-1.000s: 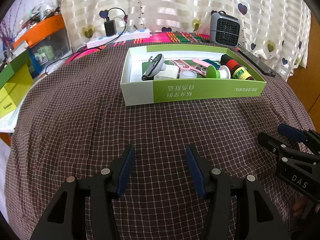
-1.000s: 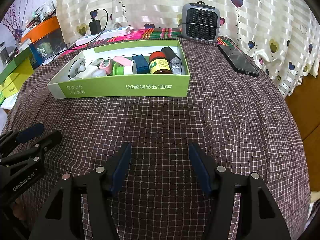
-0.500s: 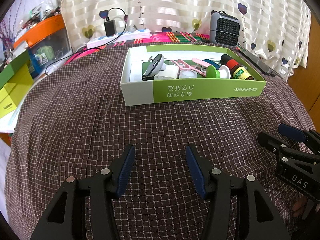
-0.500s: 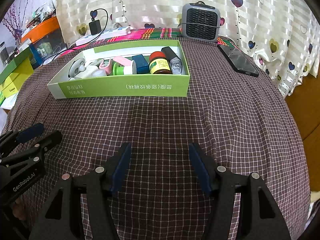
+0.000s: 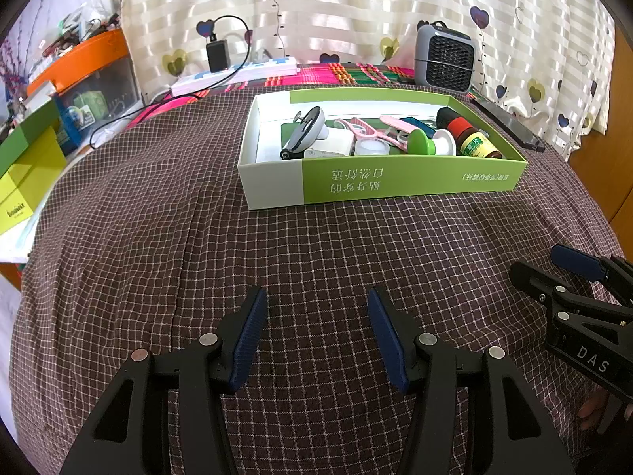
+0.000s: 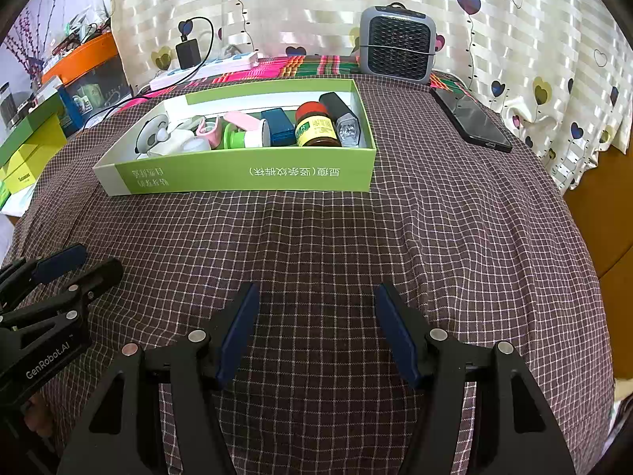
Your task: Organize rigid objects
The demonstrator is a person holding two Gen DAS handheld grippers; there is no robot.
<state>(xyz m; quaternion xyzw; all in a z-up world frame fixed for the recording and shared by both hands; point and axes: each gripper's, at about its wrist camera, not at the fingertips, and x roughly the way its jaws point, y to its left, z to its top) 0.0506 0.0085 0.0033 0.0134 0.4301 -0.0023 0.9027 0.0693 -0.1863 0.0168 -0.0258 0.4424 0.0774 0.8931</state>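
Both grippers low over the checked cloth [image 5: 316, 245], near edge, well short of the box [image 5: 379, 186]. Left gripper [image 5: 316, 332]: jaws spread, nothing between. Right gripper [image 6: 316, 328]: jaws spread likewise, empty.

Box near the far side of the cloth, holding all the small items in view — brown bottle [image 6: 316, 128], blue case [image 6: 279, 126], green spool [image 6: 237, 138], pink clip [image 5: 366, 128], white device [image 5: 304, 134], black tube [image 6: 342, 118]. All inside the walls; none seen loose on the cloth.

Outside the box: only a phone [image 6: 470, 118] at the right edge and a heater [image 6: 397, 43] behind — judged not part of the job.

Judgement: sorting looks finished or very nearly so. Nothing evidently left to collect; tidier packing inside the box possible at most.
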